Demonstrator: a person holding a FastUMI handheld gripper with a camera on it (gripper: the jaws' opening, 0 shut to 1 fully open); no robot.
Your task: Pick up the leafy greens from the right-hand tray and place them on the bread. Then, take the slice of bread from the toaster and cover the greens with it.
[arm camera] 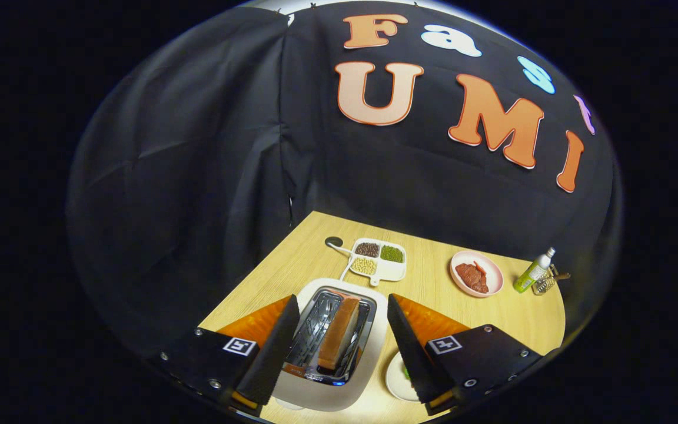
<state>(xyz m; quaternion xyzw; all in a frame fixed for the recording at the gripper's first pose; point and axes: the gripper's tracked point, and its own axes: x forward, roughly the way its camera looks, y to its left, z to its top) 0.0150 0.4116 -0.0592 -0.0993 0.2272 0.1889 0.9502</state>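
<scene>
With its fingers spread wide and holding nothing, the gripper (342, 338) hovers over the toaster (332, 341), whose bread slice (339, 337) stands between them, still to lift, while greens (405, 371), perhaps already placed, peek beside the right finger.

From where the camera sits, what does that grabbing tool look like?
The gripper has two wedge-shaped, tapering jaws with a textured inner face. Each sits on a black block with silver screws and a small square black-and-white marker. Orange parts show behind them. The jaws stand open, either side of the toaster.
</scene>
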